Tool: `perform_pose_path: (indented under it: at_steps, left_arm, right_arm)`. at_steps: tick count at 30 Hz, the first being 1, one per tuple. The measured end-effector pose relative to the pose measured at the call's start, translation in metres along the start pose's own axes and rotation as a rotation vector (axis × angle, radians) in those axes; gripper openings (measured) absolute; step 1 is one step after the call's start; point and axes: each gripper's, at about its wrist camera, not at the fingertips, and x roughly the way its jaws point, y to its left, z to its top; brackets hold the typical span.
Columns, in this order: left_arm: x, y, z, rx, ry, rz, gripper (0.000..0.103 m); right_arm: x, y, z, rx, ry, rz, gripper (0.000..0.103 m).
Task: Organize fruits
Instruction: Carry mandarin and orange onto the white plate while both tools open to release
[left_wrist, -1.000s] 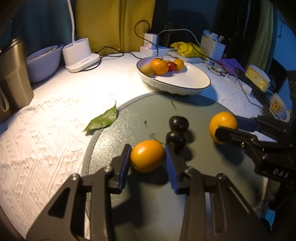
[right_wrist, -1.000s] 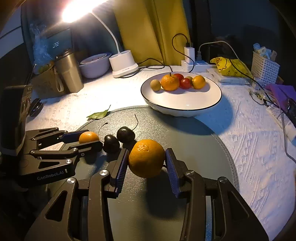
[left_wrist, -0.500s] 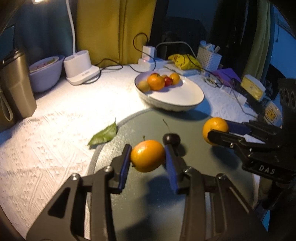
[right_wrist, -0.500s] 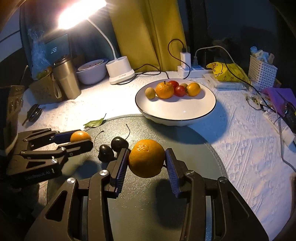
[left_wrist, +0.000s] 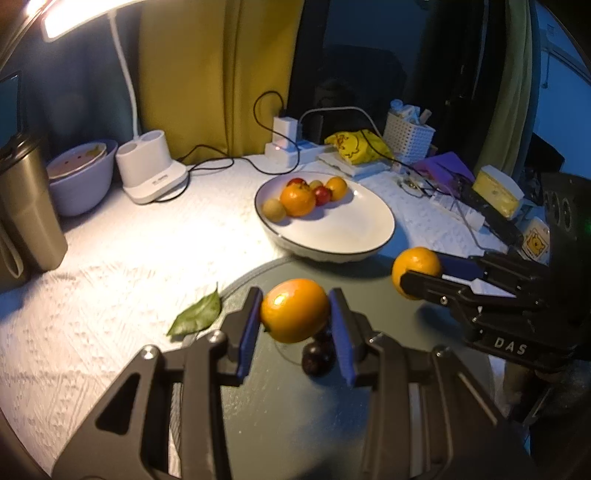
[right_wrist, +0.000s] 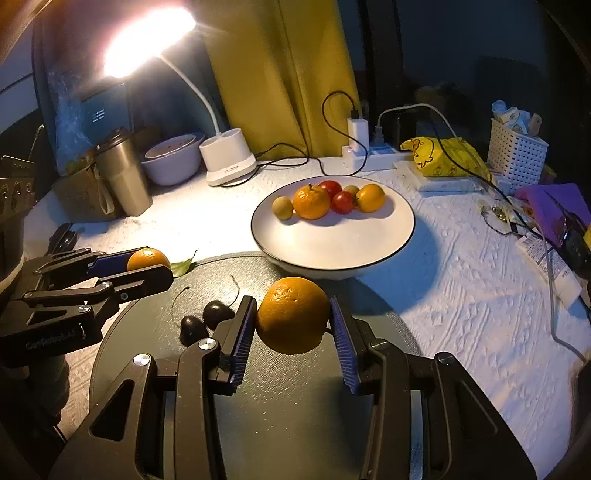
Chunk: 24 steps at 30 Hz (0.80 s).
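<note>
Currently, a small smooth orange citrus fruit (left_wrist: 294, 310) is clamped between the blue pads of the left gripper (left_wrist: 294, 325), lifted above the round dark-green mat (left_wrist: 295, 406), with two dark cherries (left_wrist: 317, 356) lying on the mat just beneath it. A larger dimpled orange (right_wrist: 293, 314) is gripped likewise by the right gripper (right_wrist: 293, 332), also clear of the mat. Further off stands the white shallow bowl with a dark rim (right_wrist: 369, 254), where an orange, small tomatoes and yellowish fruits are gathered at its far side. A green leaf (left_wrist: 197, 315) lies at the mat's left edge.

Both fruits are judged firm but round and slick-skinned, so they are best held across the widest middle, as they are now; too hard a squeeze could bruise them. The cherries are judged soft and light, best pinched gently across the body.
</note>
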Motion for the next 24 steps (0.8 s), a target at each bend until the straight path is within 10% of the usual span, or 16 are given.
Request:
perform_pose_path:
  at_steps: [24]
  left_arm:
    - [0.041, -0.008, 0.038, 0.021, 0.01, -0.015, 0.038]
  right_arm:
    - [0.018, -0.047, 0.029, 0.051, -0.045, -0.016, 0.043]
